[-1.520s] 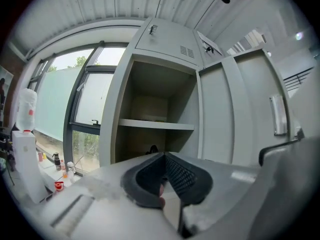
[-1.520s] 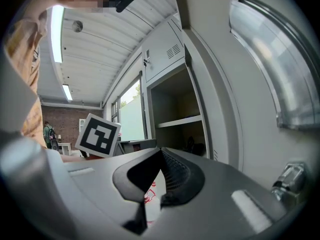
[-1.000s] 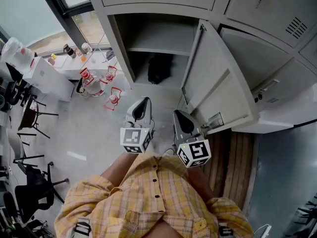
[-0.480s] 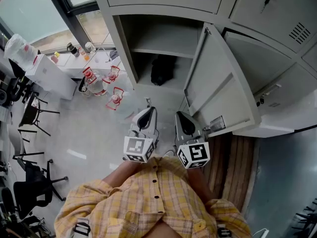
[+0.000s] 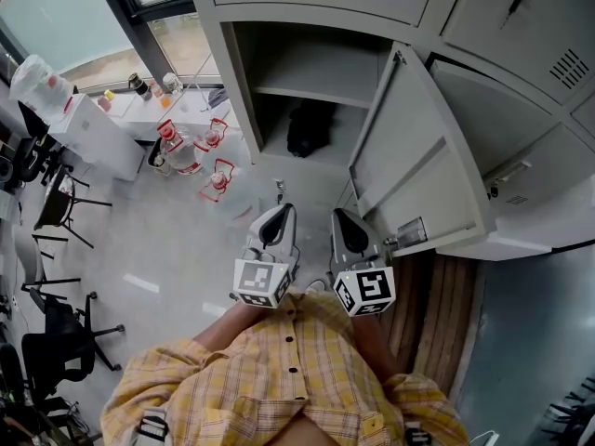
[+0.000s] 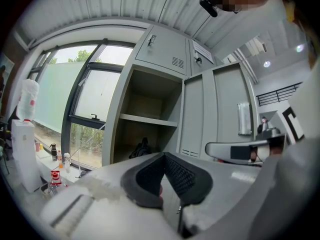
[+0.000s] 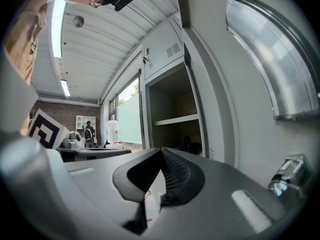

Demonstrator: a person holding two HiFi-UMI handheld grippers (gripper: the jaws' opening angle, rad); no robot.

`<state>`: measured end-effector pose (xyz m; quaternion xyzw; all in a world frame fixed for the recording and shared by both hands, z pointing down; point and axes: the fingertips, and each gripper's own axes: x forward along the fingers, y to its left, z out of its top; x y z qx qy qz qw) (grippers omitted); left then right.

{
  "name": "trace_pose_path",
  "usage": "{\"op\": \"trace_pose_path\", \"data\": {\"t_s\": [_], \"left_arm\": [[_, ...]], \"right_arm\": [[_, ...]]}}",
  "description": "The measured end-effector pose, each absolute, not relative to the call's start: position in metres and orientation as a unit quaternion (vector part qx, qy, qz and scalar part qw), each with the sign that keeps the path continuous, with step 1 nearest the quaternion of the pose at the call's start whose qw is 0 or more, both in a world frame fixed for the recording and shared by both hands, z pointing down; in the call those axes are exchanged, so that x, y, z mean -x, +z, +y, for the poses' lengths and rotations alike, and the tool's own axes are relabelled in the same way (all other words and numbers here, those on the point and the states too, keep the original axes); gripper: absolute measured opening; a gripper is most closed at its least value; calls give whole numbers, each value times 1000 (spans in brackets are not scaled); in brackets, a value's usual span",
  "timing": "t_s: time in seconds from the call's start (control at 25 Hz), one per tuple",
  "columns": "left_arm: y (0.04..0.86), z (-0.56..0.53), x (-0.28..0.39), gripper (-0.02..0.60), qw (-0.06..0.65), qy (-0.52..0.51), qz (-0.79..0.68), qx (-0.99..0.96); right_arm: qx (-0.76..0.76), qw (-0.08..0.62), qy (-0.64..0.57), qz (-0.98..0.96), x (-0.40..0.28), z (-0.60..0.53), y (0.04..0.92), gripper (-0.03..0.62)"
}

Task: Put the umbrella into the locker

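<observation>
The black umbrella (image 5: 310, 130) lies folded on the bottom of the open grey locker (image 5: 244, 100), under its shelf (image 5: 307, 91). It also shows as a dark heap in the left gripper view (image 6: 141, 148) and the right gripper view (image 7: 187, 144). My left gripper (image 5: 274, 214) and right gripper (image 5: 346, 223) are held side by side close to my body, well short of the locker and pointing level at it. Both are shut and empty, with the pads meeting in the left gripper view (image 6: 162, 156) and the right gripper view (image 7: 161, 151).
The locker door (image 5: 418, 156) swings out to the right of my right gripper. Water jugs with red handles (image 5: 191, 151) stand on the floor at the left, by a white cabinet (image 5: 93, 133) and black chairs (image 5: 56, 212). More lockers (image 5: 521, 26) are shut at the right.
My left gripper has drawn a little back toward my body and closer to the right gripper. The right gripper has kept still. Both stay shut.
</observation>
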<state>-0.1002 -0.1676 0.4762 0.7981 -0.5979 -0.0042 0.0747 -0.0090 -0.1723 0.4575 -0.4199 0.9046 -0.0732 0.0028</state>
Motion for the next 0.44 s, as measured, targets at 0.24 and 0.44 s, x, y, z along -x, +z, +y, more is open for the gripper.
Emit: {"op": "trace_pose_path", "data": {"t_s": [0.24,0.44], "left_arm": [[480,-164,101,-2,77,-3,-597,-798],[482,-164,100,-2,75,-2,-594,-801]], "right_arm": [[422,-1,-74,904,9,-170,460,-2],[421,-2,-75,904,11,-171,462,-2]]}}
